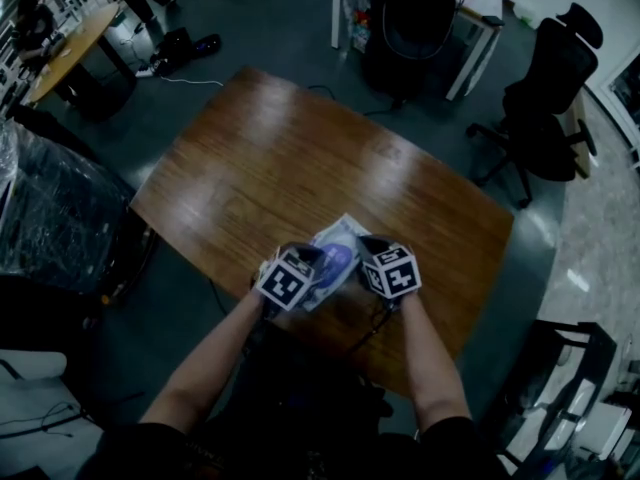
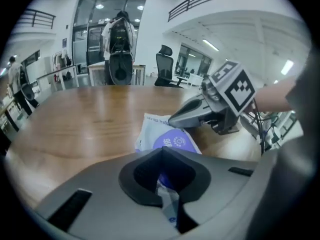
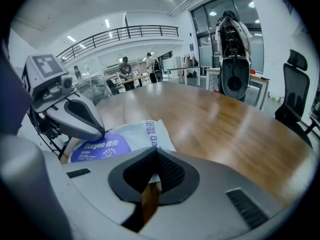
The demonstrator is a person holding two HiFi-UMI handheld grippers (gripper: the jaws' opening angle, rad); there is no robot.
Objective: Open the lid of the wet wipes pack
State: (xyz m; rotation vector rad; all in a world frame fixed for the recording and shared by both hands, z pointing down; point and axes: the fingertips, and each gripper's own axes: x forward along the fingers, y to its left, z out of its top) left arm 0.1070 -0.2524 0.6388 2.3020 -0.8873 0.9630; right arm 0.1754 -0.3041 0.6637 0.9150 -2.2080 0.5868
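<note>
The wet wipes pack (image 1: 338,251), white with a round purple lid label, lies near the front edge of the wooden table (image 1: 300,158). My left gripper (image 1: 312,264) is shut at the pack's left side. In the left gripper view a thin white and purple strip of the pack (image 2: 169,206) is pinched between the closed jaws of that gripper (image 2: 162,151); I cannot tell whether it is the lid's tab. My right gripper (image 1: 366,253) is shut at the pack's right edge. A bit of white film (image 3: 150,176) shows between its jaws (image 3: 156,154), and the purple label (image 3: 100,149) lies to the left.
A black office chair (image 1: 545,98) stands past the table's right corner. A desk with a black chair (image 1: 415,18) is behind the table. Dark wrapped equipment (image 1: 50,208) stands at the left. Two people (image 3: 125,71) stand at a far bench.
</note>
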